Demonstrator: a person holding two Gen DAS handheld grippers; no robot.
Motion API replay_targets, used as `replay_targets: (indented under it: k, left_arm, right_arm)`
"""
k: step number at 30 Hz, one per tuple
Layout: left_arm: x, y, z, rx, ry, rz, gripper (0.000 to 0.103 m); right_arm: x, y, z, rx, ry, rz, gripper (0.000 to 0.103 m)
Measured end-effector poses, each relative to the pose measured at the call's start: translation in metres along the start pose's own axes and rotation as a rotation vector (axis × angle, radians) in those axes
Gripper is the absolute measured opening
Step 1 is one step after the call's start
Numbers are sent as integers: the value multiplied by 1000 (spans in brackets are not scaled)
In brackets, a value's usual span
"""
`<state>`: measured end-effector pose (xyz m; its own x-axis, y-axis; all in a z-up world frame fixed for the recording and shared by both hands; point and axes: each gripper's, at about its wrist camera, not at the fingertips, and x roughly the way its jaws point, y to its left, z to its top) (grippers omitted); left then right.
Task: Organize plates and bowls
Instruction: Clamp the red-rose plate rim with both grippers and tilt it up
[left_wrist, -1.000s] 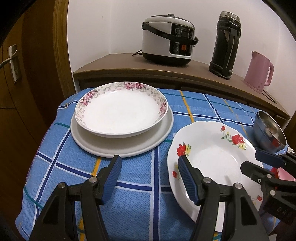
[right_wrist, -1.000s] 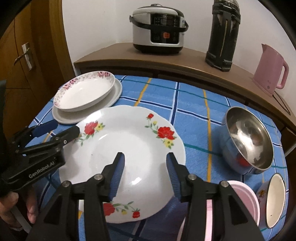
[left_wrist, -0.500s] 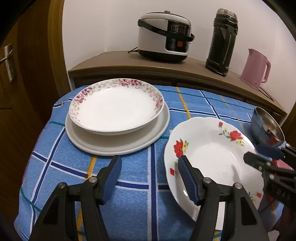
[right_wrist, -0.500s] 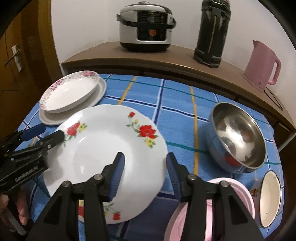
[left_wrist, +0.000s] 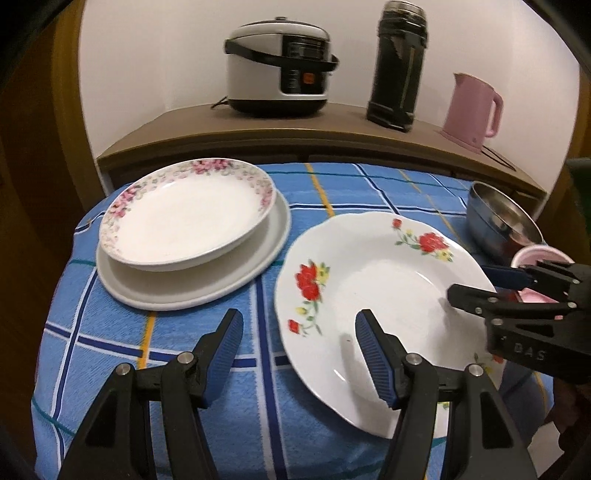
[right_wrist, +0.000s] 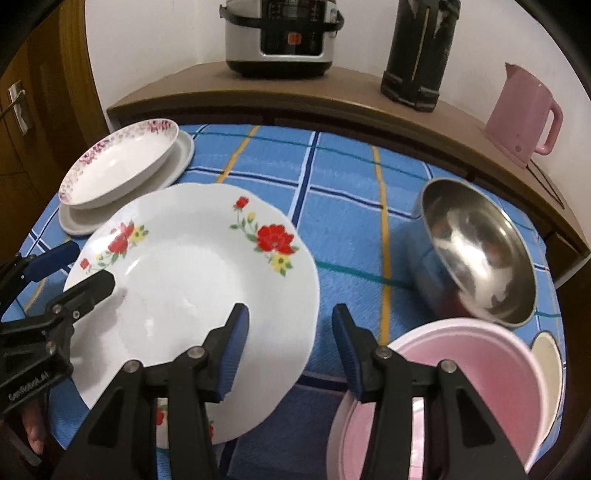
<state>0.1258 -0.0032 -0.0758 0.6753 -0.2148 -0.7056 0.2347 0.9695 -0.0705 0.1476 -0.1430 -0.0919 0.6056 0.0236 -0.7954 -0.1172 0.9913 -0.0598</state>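
Note:
A white plate with red flowers (left_wrist: 373, 266) (right_wrist: 195, 280) lies on the blue checked tablecloth. My left gripper (left_wrist: 299, 354) is open, its right finger over the plate's near rim. My right gripper (right_wrist: 290, 347) is open, straddling the plate's right rim. A pink-rimmed deep plate (left_wrist: 184, 214) (right_wrist: 118, 162) sits on a plain white plate (left_wrist: 207, 284) at the back left. A steel bowl (right_wrist: 476, 251) (left_wrist: 498, 221), a pink bowl (right_wrist: 454, 391) and a small cream bowl (right_wrist: 550, 365) stand at the right.
A wooden shelf (right_wrist: 332, 88) behind the table carries a rice cooker (left_wrist: 280, 66), a black thermos (left_wrist: 399, 66) and a pink kettle (left_wrist: 472, 110). The table's front edge (left_wrist: 258, 454) is close under the left gripper. A wooden door (right_wrist: 22, 110) is at the left.
Both grippers have drifted right across the table. The right gripper now straddles the flowered plate's right rim, with the pink bowl closer. The dishes have not moved.

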Motion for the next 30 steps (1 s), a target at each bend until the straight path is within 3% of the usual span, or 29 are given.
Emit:
replay_targets:
  k: [7, 8, 13, 21, 30]
  left_arm:
    - [-2, -7, -1, 40, -14, -33, 63]
    - [-2, -9, -2, 51, -17, -37, 57]
    - [-1, -15, -2, 80, -17, -5, 55]
    - [-13, 0, -2, -1, -86, 3, 54]
    - [-17, 7, -1, -38, -109, -5, 54]
  right_arm:
    - [0, 2, 0, -1, -12, 7, 35]
    - [0, 3, -1, -3, -14, 7, 34]
    - [-2, 3, 0, -11, -20, 11, 33]
    - [-14, 13, 1, -44, -56, 47, 29]
    - [-17, 9, 3, 0, -69, 106, 27]
